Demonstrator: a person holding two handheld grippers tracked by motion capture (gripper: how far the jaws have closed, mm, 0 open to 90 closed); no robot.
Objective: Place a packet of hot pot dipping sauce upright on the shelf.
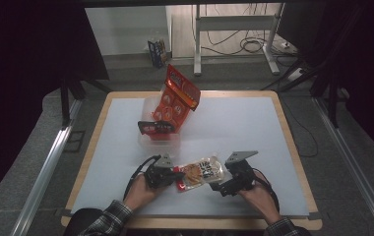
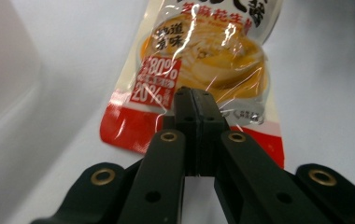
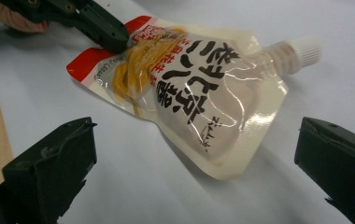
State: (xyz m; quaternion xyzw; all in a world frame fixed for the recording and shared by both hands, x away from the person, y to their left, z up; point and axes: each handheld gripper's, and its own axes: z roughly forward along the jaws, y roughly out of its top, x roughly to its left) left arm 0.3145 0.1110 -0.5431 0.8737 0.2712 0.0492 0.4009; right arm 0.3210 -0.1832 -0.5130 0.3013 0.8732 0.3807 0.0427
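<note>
Your left gripper [image 2: 195, 100] has its jaws pressed together on the red bottom edge of the sauce pouch [image 1: 201, 173], which lies near the front edge of the table [image 1: 254, 123], towards the middle. Your right gripper [image 3: 194, 172] waits beside the pouch with jaws spread wide. The pinch catches only a thin, glossy seam, so I'd expect the pouch to slip free or swing if you lift quickly.
</note>
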